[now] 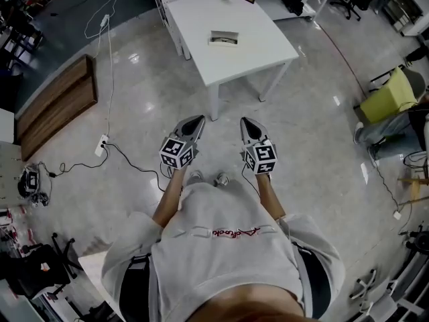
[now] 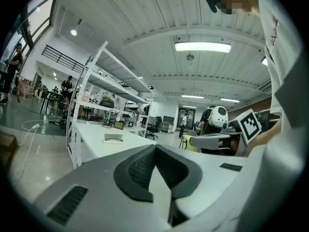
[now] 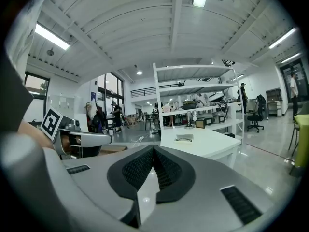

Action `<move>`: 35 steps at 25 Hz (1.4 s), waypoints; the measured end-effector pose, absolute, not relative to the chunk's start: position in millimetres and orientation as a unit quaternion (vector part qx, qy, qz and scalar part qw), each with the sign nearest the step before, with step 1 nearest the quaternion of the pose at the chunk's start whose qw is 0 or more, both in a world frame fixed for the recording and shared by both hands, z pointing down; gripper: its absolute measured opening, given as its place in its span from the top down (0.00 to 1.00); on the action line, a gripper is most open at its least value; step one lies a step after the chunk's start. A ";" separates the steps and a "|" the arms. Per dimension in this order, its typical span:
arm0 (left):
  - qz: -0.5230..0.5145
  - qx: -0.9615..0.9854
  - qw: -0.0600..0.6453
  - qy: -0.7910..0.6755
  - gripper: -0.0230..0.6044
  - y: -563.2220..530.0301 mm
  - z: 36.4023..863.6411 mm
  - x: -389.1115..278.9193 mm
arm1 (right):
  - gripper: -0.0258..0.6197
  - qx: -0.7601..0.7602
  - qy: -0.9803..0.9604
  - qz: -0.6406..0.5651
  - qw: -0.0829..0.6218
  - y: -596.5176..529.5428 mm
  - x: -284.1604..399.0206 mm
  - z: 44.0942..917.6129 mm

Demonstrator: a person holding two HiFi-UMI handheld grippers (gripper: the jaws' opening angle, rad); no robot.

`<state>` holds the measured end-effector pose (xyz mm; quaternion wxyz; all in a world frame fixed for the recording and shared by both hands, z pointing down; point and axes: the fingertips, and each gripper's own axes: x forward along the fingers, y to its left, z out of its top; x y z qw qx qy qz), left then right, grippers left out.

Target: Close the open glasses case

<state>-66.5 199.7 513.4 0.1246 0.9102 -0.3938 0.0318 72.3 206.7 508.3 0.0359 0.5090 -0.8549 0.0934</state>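
An open glasses case (image 1: 223, 38) lies on the white table (image 1: 258, 52) ahead, well beyond both grippers; it also shows small in the left gripper view (image 2: 114, 138) and the right gripper view (image 3: 184, 137). My left gripper (image 1: 196, 121) and right gripper (image 1: 246, 123) are held side by side at waist height over the floor, short of the table's near corner. Both point toward the table. Each has its jaws together at the tips with nothing between them (image 2: 154, 149) (image 3: 153, 149).
White shelving (image 2: 108, 105) stands behind the table with small items on it. A wooden bench (image 1: 57, 104) and a power strip with cables (image 1: 102, 144) lie on the floor at left. A yellow-green chair (image 1: 387, 96) stands at right. People stand in the far background.
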 end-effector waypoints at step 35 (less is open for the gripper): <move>0.018 0.904 0.128 -0.408 0.92 111.4 535.6 -57.0 | 0.92 0.490 -0.867 0.076 0.044 115.5 76.4 525.5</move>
